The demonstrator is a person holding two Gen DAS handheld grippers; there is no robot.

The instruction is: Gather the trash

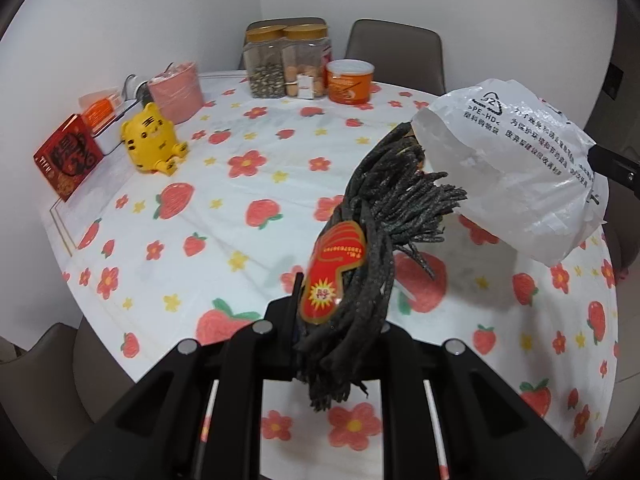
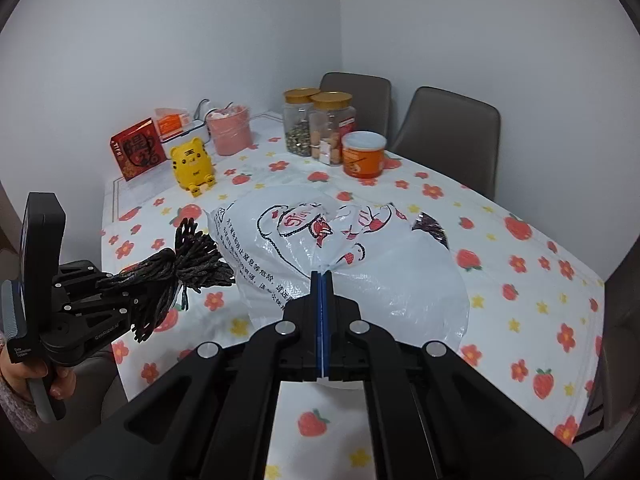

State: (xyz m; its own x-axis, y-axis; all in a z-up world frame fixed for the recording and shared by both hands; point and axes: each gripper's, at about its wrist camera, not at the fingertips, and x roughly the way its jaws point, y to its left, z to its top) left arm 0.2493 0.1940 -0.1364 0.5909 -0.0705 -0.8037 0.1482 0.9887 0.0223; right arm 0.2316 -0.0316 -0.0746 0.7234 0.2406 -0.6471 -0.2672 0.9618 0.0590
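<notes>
My left gripper is shut on a bundle of dark cords with a red and gold label. The bundle hangs over the table, its far end close beside the white plastic bag. In the right wrist view my right gripper is shut on a gathered fold of the bag, holding it just above the table. The left gripper and its bundle are to the bag's left. A dark patterned thing shows at the bag's far side.
The flower-print tablecloth covers the table. At the back stand a yellow tiger toy, a red box, a pink tub, two gold-lidded jars and an orange can. Brown chairs line the far side.
</notes>
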